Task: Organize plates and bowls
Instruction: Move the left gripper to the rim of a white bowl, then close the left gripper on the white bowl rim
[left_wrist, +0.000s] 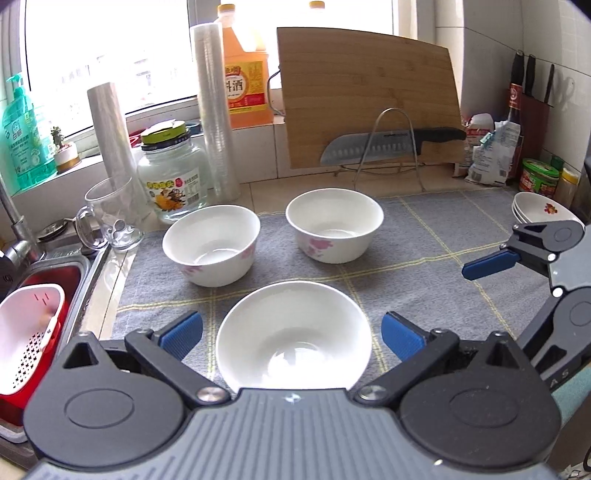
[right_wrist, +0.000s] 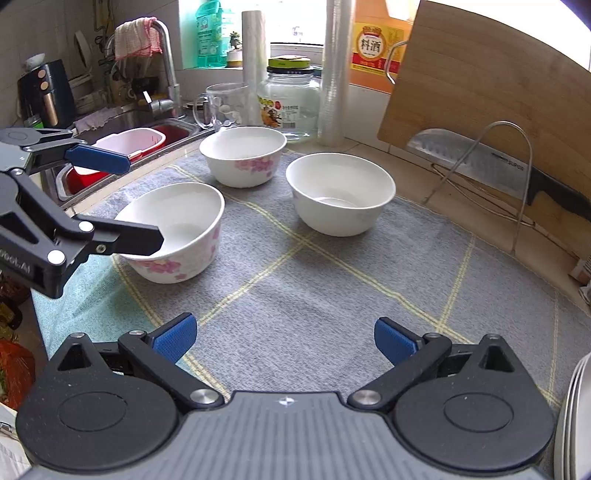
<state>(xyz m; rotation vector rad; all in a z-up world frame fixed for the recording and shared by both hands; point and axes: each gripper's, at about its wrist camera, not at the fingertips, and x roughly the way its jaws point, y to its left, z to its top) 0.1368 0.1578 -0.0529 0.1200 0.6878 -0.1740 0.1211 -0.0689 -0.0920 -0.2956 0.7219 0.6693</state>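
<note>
The near bowl (left_wrist: 293, 334) sits on the table's grey mat (left_wrist: 424, 236) between the wide-spread, empty fingers of the left hand-held gripper (left_wrist: 291, 334), two more bowls (left_wrist: 211, 245) (left_wrist: 334, 225) stand beyond, and the right hand-held gripper (right_wrist: 285, 339), also wide, holds nothing; only the left view shows stacked bowls (left_wrist: 541, 211) far right.

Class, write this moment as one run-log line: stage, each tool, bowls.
stage: approach | left tool: open, astride nearest bowl | right tool: open, empty, over mat | loose bowls on mat: three
</note>
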